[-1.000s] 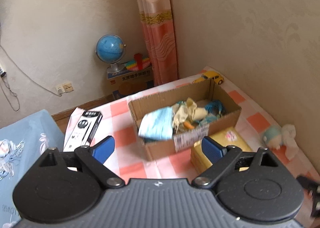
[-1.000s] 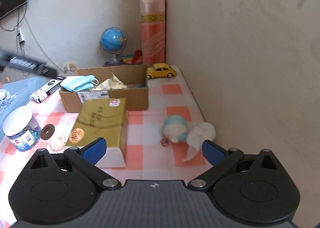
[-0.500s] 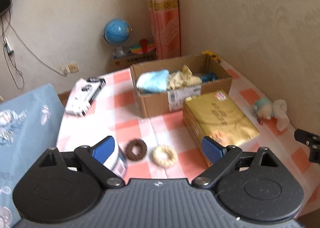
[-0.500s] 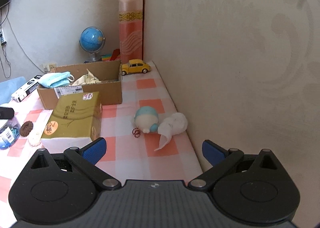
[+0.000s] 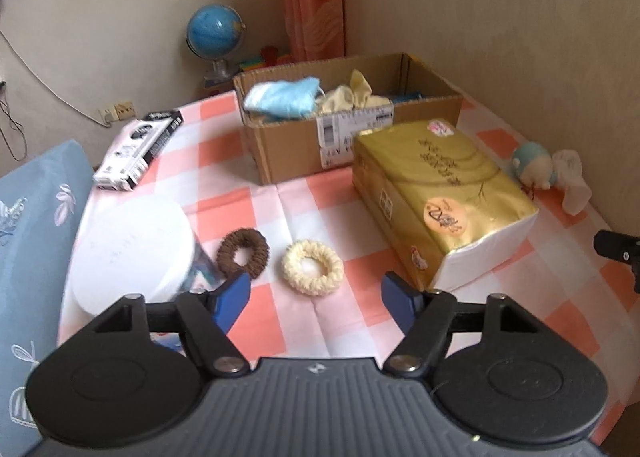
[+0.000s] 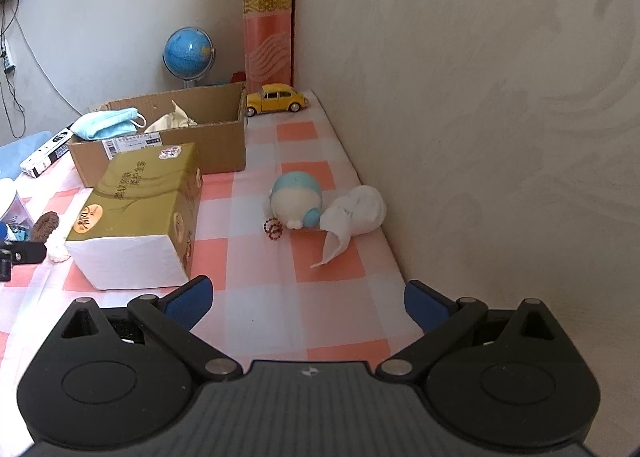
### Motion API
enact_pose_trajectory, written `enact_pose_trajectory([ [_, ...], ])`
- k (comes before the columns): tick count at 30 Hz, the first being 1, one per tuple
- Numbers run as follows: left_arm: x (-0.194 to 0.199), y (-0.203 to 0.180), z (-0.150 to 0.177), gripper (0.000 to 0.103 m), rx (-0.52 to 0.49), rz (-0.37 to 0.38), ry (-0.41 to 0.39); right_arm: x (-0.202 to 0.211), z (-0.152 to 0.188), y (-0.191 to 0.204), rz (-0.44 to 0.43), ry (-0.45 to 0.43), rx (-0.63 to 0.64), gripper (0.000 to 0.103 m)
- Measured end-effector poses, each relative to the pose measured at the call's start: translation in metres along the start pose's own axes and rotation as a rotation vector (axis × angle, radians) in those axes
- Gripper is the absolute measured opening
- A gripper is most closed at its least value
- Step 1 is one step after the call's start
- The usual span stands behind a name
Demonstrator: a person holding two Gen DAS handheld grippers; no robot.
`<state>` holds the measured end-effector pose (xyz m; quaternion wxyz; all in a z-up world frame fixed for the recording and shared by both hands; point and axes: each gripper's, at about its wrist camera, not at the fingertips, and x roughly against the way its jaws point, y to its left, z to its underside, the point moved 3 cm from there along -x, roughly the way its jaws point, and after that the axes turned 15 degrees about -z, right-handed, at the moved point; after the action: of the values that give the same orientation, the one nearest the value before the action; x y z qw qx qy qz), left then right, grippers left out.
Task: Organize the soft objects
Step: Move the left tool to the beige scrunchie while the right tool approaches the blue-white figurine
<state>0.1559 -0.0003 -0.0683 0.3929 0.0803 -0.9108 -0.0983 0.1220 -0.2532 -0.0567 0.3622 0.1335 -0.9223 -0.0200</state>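
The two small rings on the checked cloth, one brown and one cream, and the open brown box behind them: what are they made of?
The brown ring and the cream ring look like fuzzy knitted or plush fabric, probably hair ties: matte, ribbed, soft-edged. The open brown box looks like plain corrugated cardboard: dull brown, fluted cut edges, a paper shipping label stuck on its front.

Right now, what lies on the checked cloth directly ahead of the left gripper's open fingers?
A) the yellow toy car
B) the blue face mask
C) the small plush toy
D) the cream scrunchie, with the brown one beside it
D: the cream scrunchie lies on the cloth just ahead of the left gripper, whose jaws stand open and empty, with the brown scrunchie beside it.
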Motion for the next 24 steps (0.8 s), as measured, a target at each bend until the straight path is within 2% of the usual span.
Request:
enact_pose_trajectory([
  [9,-0.031,-0.007,0.003,0.051,0.012,0.01,0.048,-0.026,0.001,-0.006,-0.001,0.054,-0.009,0.103],
  [16,-0.044,-0.007,0.002,0.049,0.03,0.007,0.06,-0.037,-0.004,-0.007,-0.008,0.069,0.004,0.103],
  [24,-0.051,-0.005,-0.002,0.049,0.067,-0.005,0.06,-0.041,-0.015,-0.002,-0.002,0.071,0.082,0.103],
])
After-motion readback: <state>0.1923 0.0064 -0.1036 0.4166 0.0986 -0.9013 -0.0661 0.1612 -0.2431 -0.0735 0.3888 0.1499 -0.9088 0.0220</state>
